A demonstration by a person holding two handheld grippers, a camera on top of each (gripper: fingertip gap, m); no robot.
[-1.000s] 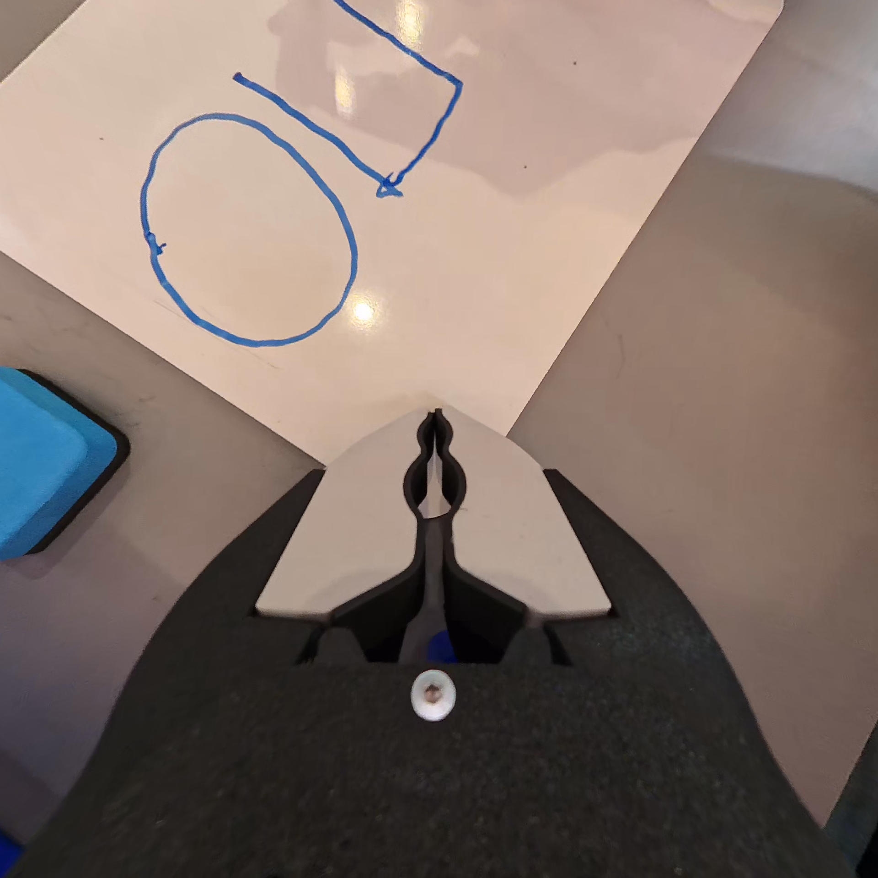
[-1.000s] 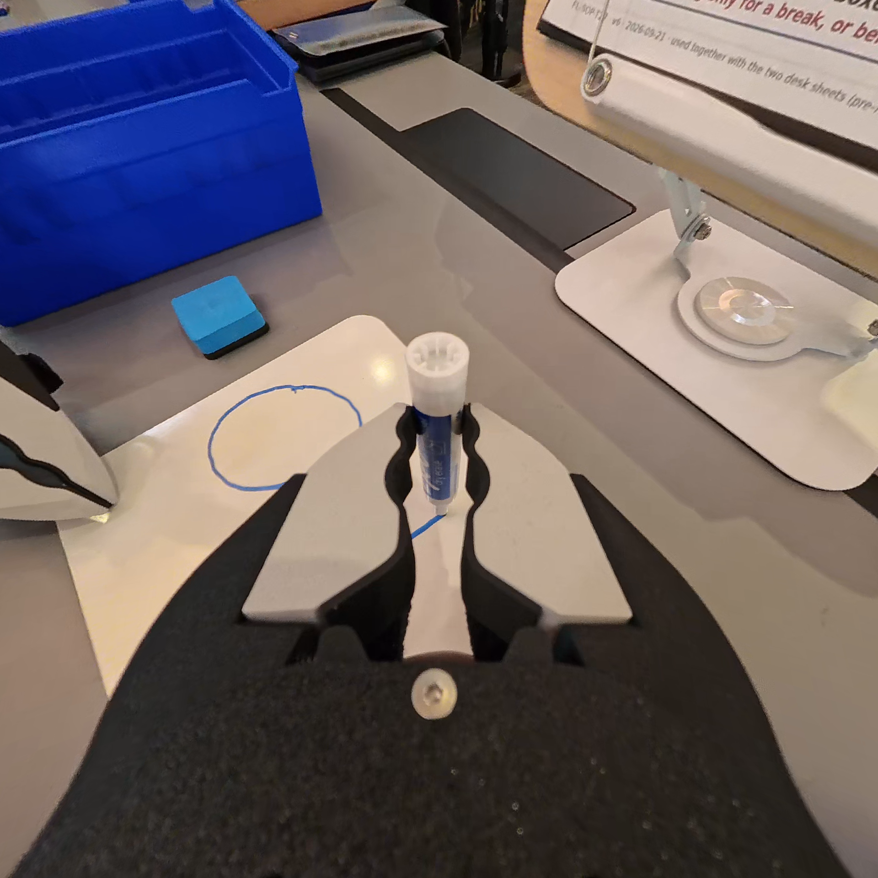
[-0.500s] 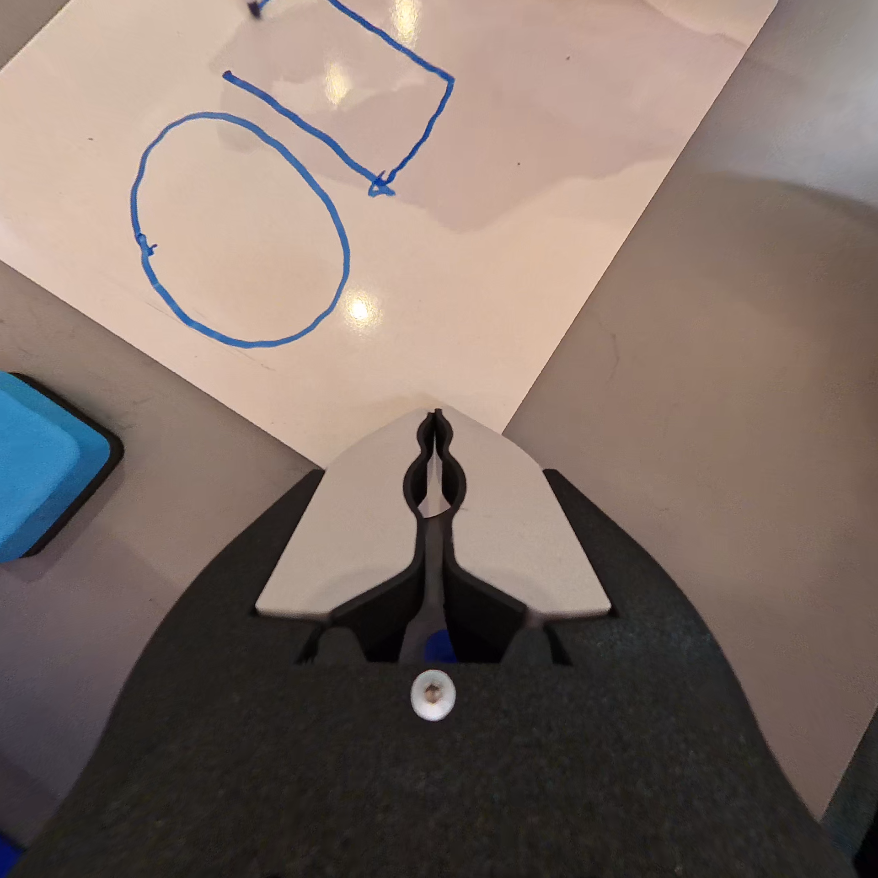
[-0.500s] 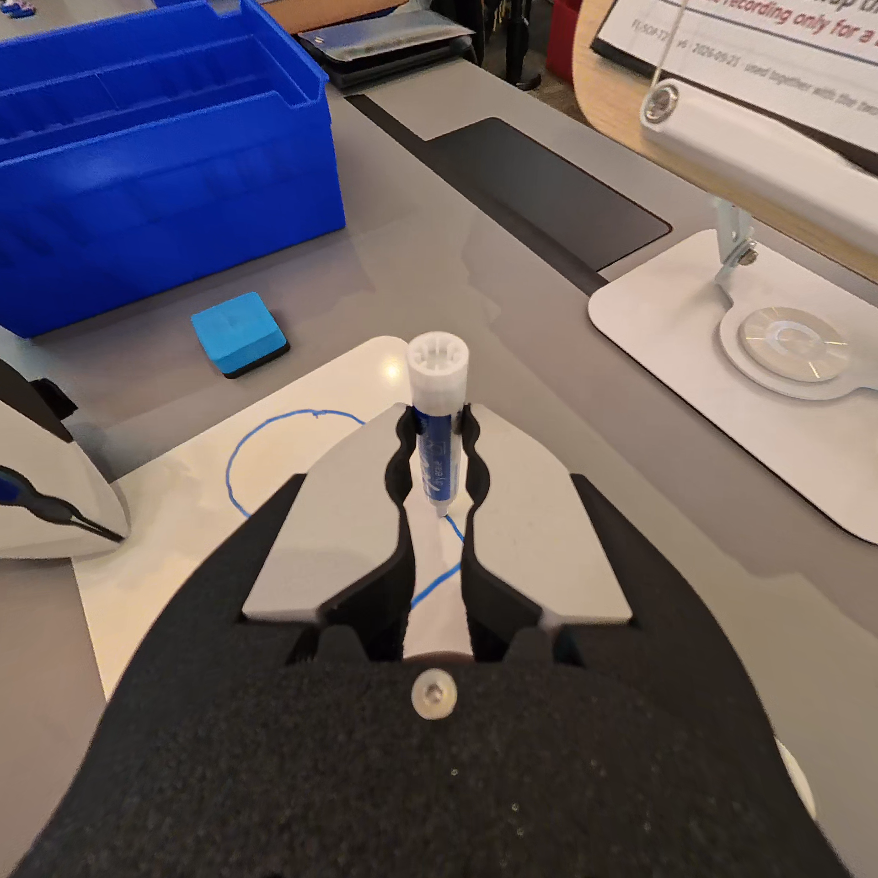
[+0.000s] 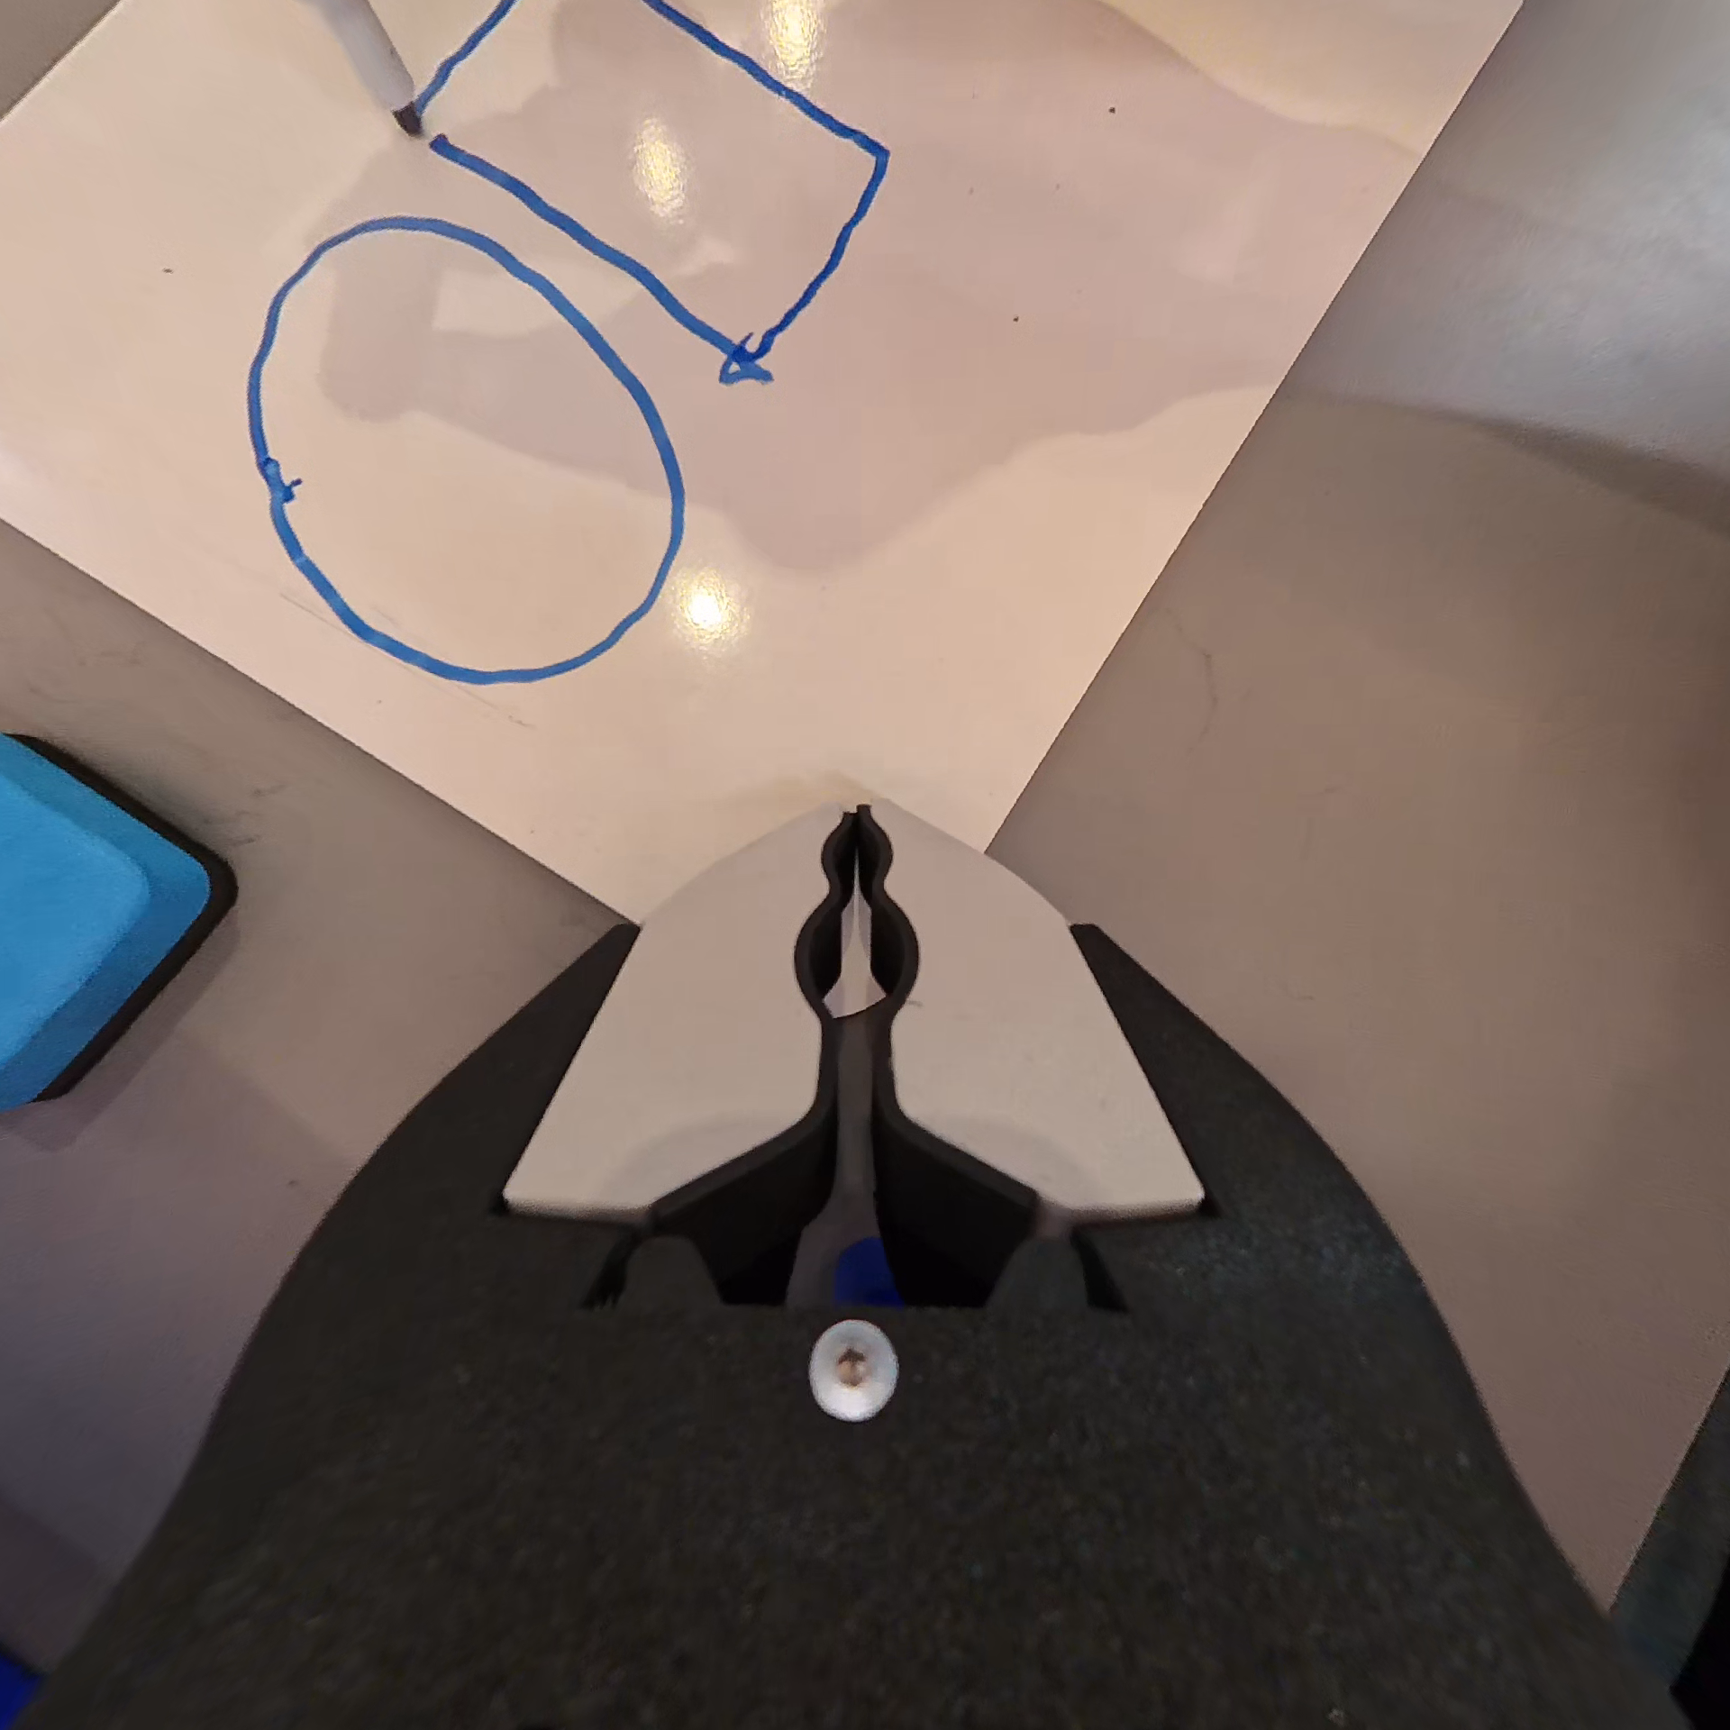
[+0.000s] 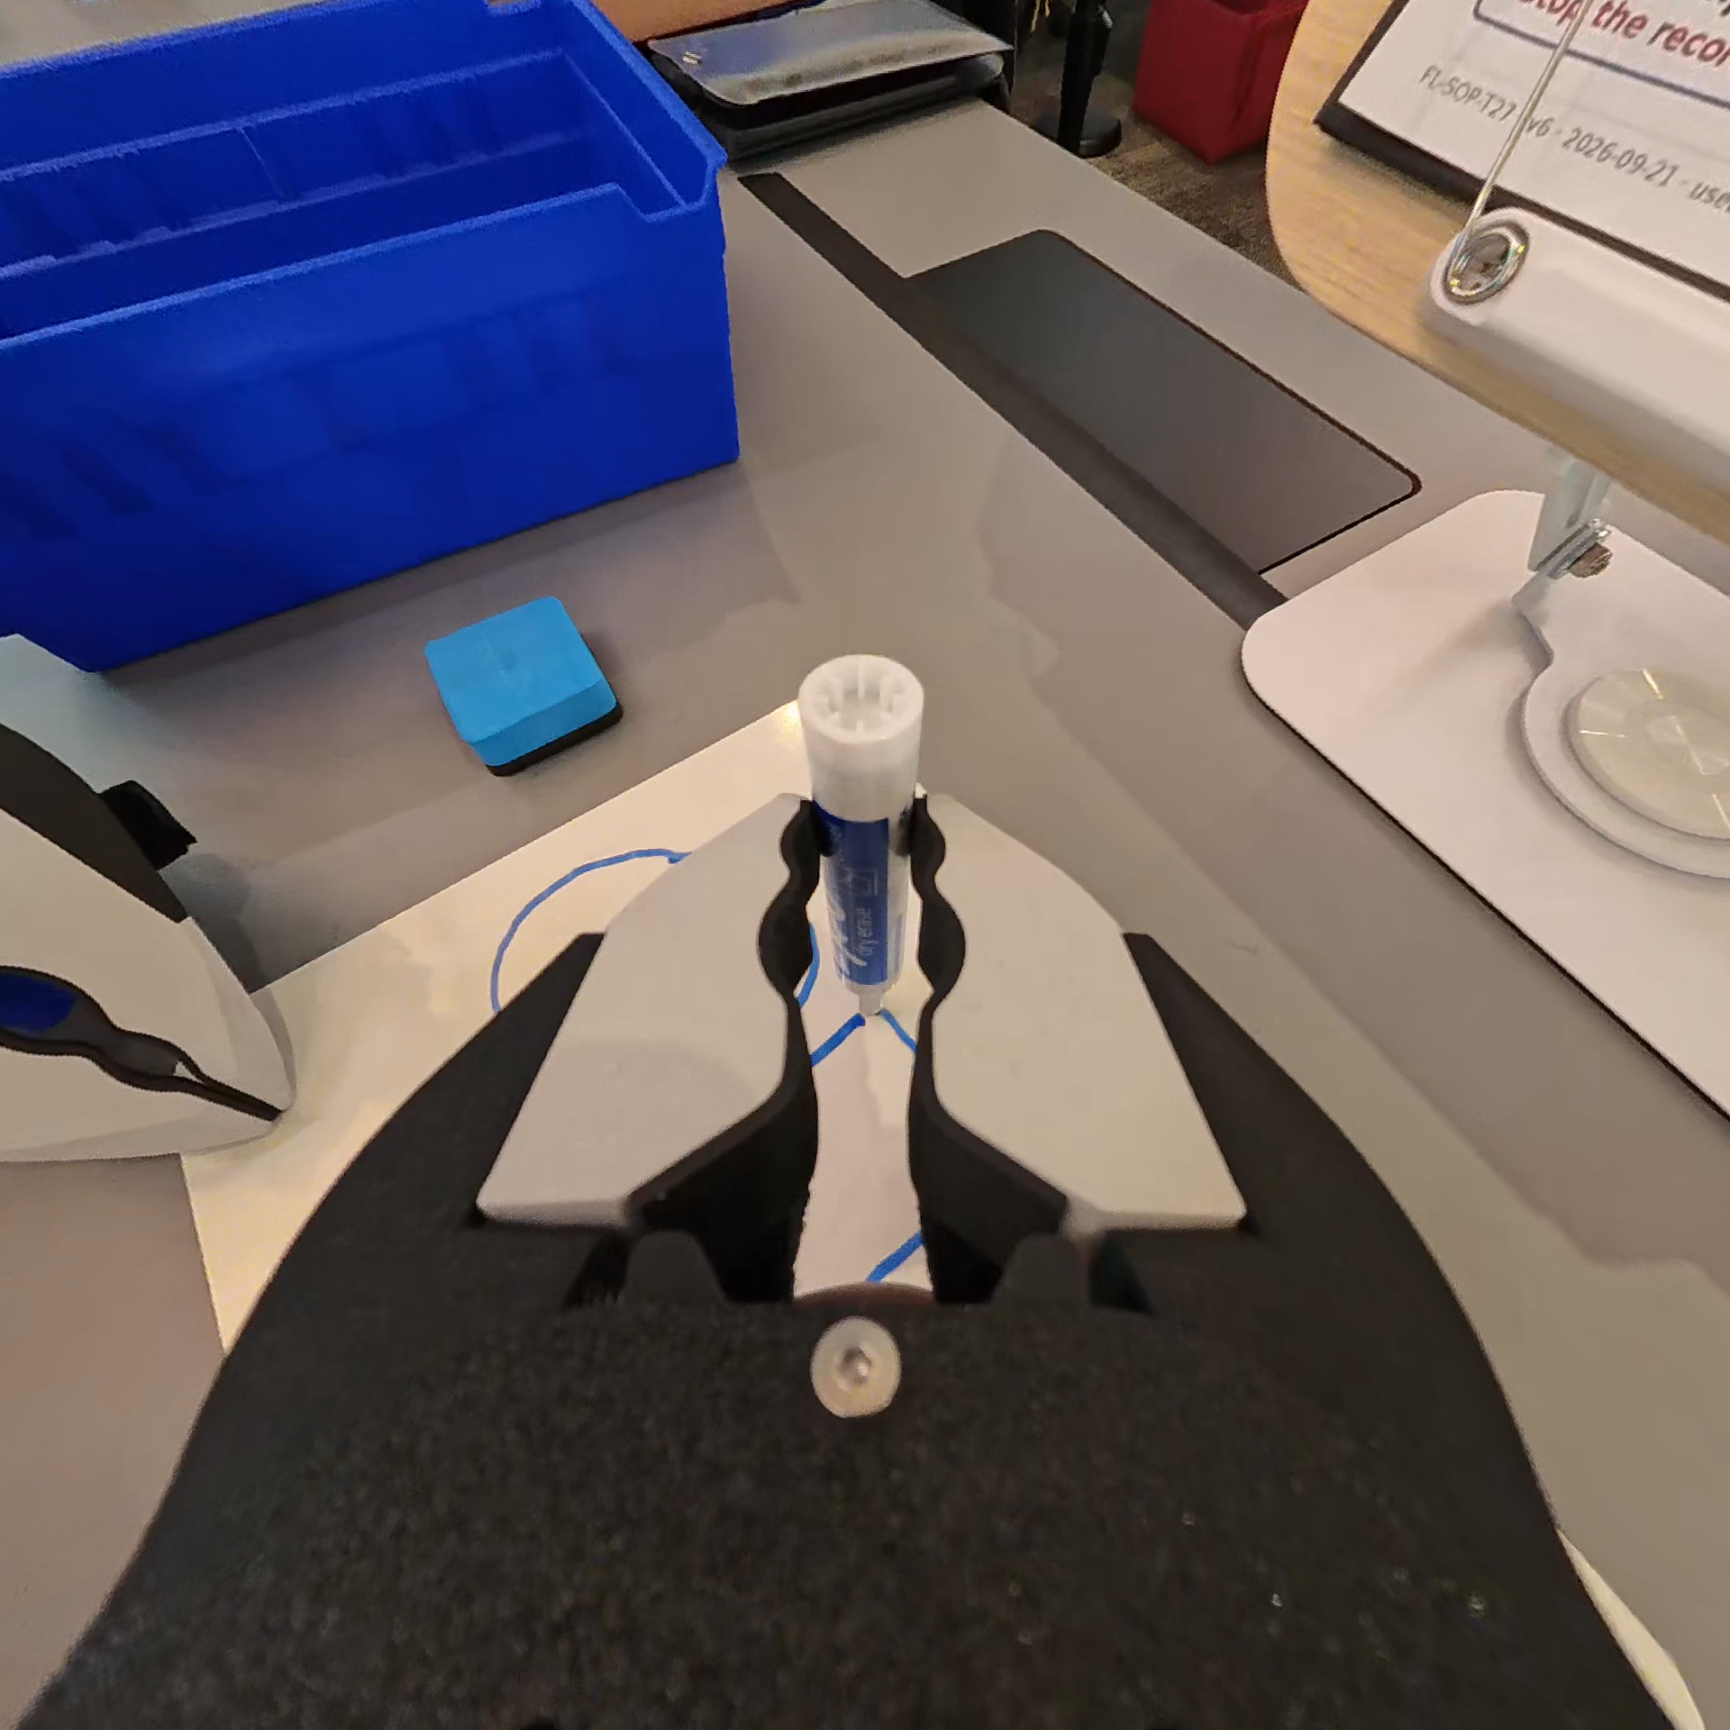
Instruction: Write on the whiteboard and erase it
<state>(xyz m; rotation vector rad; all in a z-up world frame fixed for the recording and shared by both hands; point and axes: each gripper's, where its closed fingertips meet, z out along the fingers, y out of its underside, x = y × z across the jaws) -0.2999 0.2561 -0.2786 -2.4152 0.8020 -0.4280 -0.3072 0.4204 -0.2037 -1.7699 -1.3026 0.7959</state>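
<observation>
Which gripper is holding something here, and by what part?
The right gripper clamps the marker around its blue-labelled barrel, just below the white end, tip down on the whiteboard. The left gripper is shut on nothing.

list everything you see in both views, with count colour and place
whiteboard: 1, white, flat on the table
circle: 1, blue, drawn on the whiteboard
rectangle: 1, blue, beside the circle, nearly closed
marker: 1, white and blue, tip at the rectangle's open corner
eraser: 1, light blue on black, on the table off the whiteboard
bin: 1, blue, behind the eraser
table: 1, grey
stand: 1, white base, far right, carrying a printed sheet
dark panel: 1, set in the table
left gripper: shut, over the whiteboard's corner
right gripper: shut on the marker
</observation>
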